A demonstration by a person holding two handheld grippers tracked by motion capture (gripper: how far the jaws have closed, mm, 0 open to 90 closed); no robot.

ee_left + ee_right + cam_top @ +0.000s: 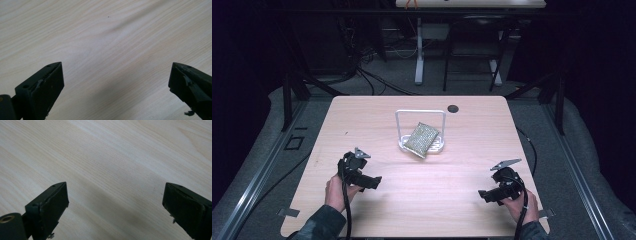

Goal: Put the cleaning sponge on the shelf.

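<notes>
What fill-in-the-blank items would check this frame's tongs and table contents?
1. The speckled sponge leans on a small white ____.
2. Both the left tongs and the right tongs have their jaws ____.
3. Between each pair of jaws lies bare ____ tabletop.

Missing words: rack; open; wooden

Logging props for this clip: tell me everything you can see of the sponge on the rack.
The sponge is a flat rectangular pad with a speckled, glittery grey-gold surface, like a metallic-weave scourer. It lies tilted, one corner turned toward the person, across the small white wire rack near the middle of the table. Its near corner juts past the rack's base. Only the rack touches it; both grippers are well away, near the table's front edge.
</notes>
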